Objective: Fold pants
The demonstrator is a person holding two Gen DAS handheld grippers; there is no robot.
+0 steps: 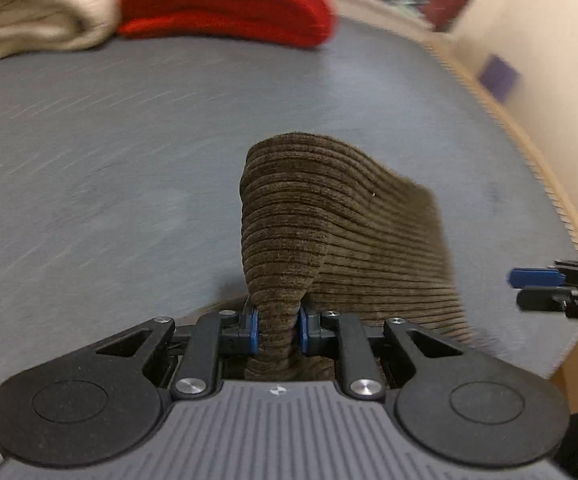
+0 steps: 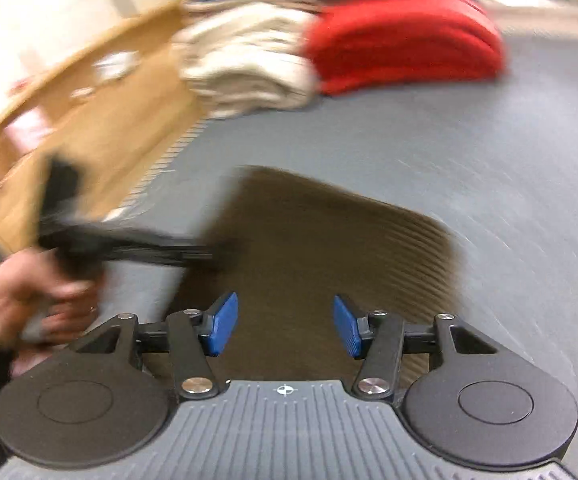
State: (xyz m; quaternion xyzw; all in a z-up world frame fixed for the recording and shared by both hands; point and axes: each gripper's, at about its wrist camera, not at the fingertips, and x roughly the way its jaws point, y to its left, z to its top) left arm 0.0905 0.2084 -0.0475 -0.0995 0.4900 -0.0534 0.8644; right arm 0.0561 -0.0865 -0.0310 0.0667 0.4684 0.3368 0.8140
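Brown corduroy pants (image 1: 349, 216), folded, one edge lifted off grey surface (image 1: 129, 160)

No words, brands or numbers can be read in either view. The only sign is a small white crosshair mark on the grey ribbed housing (image 2: 285, 391) of each tool, at bottom centre of the frame. Everything farther off is blurred.

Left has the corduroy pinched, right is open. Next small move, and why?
Probably carry the left gripper across and lay its pinched fold onto the brown corduroy pants: the fabric stands bunched above the grey table, while the right gripper is open, holding nothing.
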